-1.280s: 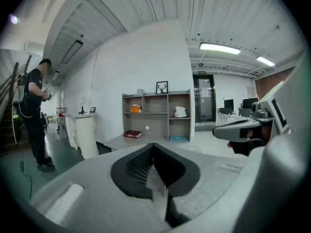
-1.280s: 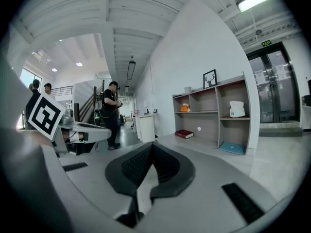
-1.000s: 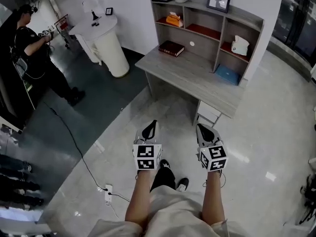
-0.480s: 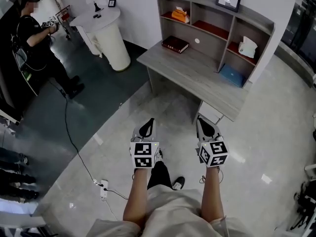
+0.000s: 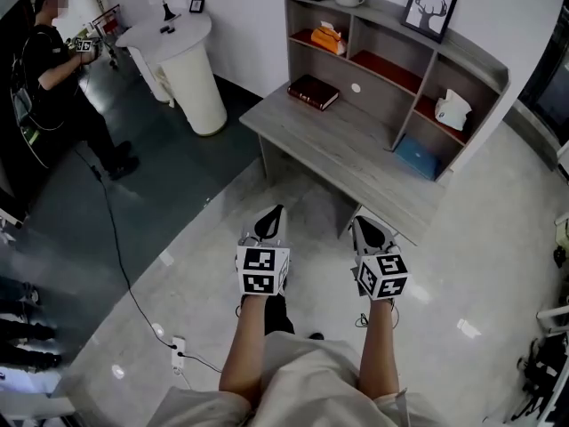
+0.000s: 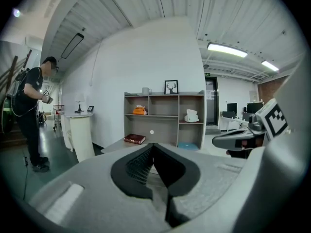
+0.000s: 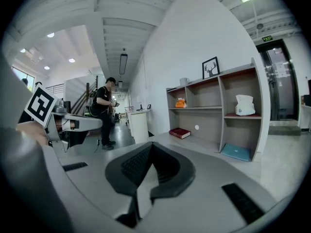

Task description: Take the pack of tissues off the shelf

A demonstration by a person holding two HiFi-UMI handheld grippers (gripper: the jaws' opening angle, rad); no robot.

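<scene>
Left tongs (image 5: 270, 223) and right tongs (image 5: 369, 232) are both pressed together and empty, well short of the tabletop (image 5: 356, 154). This looks like the approach step: the pack of tissues (image 5: 453, 109) sits in the right-hand compartment of the shelf (image 5: 412, 105). Next, step closer and open the right tongs.

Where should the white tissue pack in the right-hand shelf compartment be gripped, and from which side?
Probably across the boxy lower body of the white tissue pack, below the loose tissue sticking up on top, which would likely just pull out. Come in level from the open front of the shelf: back and side panels close off the rest.
</scene>
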